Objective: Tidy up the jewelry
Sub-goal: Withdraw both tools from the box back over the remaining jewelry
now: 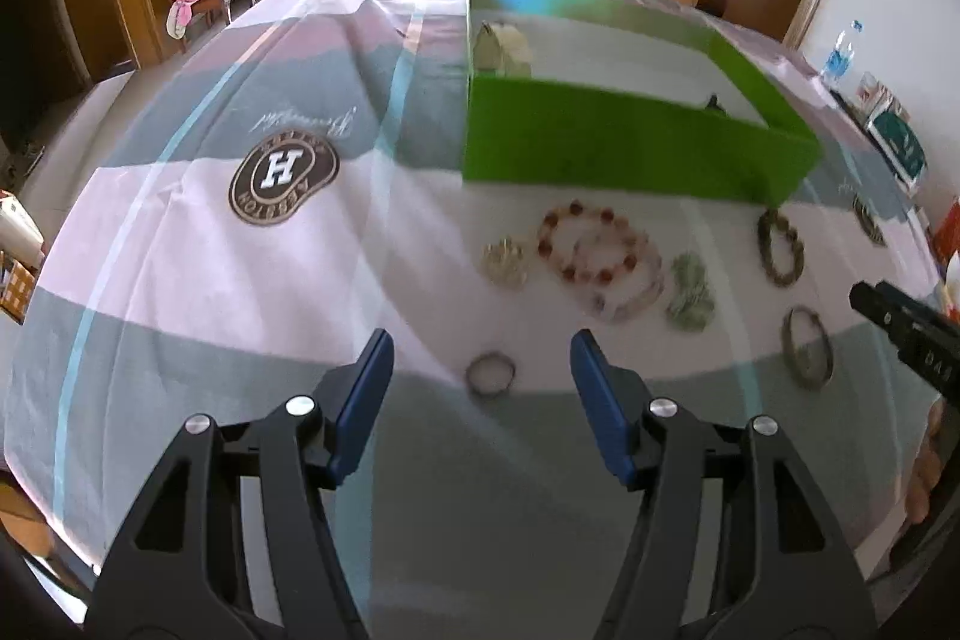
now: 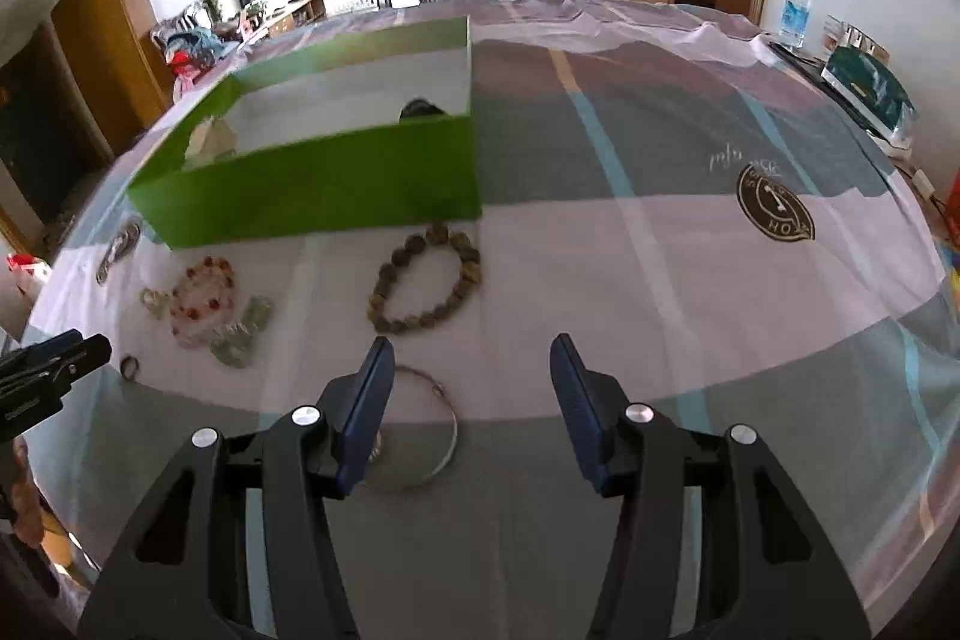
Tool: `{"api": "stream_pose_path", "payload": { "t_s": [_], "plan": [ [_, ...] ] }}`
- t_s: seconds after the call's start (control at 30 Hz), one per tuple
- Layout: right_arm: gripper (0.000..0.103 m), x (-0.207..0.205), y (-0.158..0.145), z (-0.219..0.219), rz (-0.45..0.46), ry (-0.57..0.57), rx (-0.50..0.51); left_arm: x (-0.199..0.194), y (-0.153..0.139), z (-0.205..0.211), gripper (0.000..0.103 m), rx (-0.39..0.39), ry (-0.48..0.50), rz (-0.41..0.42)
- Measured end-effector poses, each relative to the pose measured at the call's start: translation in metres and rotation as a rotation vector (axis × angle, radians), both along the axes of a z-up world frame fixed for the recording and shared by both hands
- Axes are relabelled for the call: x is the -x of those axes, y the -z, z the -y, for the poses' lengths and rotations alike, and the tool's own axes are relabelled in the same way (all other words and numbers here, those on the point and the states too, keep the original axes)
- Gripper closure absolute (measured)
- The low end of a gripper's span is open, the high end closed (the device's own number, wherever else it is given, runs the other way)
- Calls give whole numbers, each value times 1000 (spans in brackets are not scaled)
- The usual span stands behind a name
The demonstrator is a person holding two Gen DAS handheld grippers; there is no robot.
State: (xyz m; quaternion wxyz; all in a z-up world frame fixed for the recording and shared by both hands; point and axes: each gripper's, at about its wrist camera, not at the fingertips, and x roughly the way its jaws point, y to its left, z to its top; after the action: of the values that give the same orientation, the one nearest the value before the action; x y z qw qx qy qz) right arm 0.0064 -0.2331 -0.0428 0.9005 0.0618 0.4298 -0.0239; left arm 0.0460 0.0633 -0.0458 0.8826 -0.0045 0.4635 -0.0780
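Left gripper point(image 1: 482, 361) spread apart, gripping nothing, poised above a small dark ring point(image 1: 491, 373) on the cloth-covered counter point(image 1: 180, 280). Further along, a pale bead cluster point(image 1: 507, 261), red-and-clear bead bracelets point(image 1: 600, 259), a pale green piece point(image 1: 691, 291), a brown bead bracelet point(image 2: 427, 279) and a thin metal bangle point(image 2: 420, 430), all loose in front of the green box point(image 1: 600, 142). Right gripper point(image 2: 473, 361) likewise apart and empty, its left finger point(image 2: 366, 406) overlapping the bangle.

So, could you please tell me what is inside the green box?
Inside the green box a pale item lies at one end and a dark item at the other. The front wall hides their lower parts and the floor near it.
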Motion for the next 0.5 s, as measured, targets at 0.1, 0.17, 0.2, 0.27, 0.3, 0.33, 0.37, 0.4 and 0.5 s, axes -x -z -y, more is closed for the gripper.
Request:
{"api": "stream_pose_path", "payload": {
  "t_s": [0.1, 0.17, 0.2, 0.27, 0.3, 0.33, 0.37, 0.4, 0.5],
  "plan": [
    [49, 1, 4, -5, 0, -30, 6, 4, 4, 3, 42, -6, 14, -11],
    [49, -1, 9, -7, -16, -27, 24, 5, 8, 6, 38, -6, 18, -25],
    [49, -3, 11, -7, -25, -11, 42, 6, 10, 7, 34, -6, 22, -27],
    [49, -3, 16, -6, -38, 16, 90, 8, 13, 10, 33, -9, 33, -33],
    [49, -3, 17, -5, -44, 24, 110, 9, 15, 11, 33, -11, 37, -40],
    [49, -2, 19, -5, -49, 28, 123, 9, 15, 12, 33, -12, 39, -42],
    [49, -1, 20, -4, -53, 29, 128, 9, 16, 13, 33, -12, 44, -45],
    [49, 0, 22, -3, -61, 25, 130, 9, 17, 14, 33, -10, 46, -48],
    [49, 3, 29, -7, -81, 6, 147, 9, 18, 17, 30, -5, 52, -52]
  ]
}}
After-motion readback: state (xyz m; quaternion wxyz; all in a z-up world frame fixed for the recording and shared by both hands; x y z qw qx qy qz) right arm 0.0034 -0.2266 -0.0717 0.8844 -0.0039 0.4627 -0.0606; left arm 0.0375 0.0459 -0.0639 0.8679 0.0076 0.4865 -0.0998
